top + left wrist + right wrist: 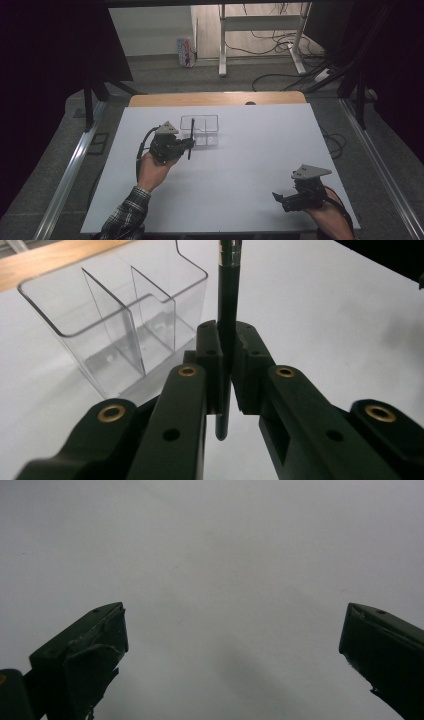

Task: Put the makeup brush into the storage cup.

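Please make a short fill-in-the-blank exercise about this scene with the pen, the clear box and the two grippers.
1. The left gripper is shut on a dark ____.
2. The clear organizer is divided into ____ compartments.
3. The jaws of the right gripper stand wide ____ above the white table.

Missing words: pen; three; open

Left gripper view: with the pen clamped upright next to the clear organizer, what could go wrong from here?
1. The left gripper pinches the dark pen low on its shaft, with most of its length above the fingers, so it may pivot or slip.
2. The clear organizer has narrow compartments; its dividers could catch the pen's lower end.
3. The organizer stands unheld on the white table; the right gripper is open and far off, so a nudge could shove or tip it.
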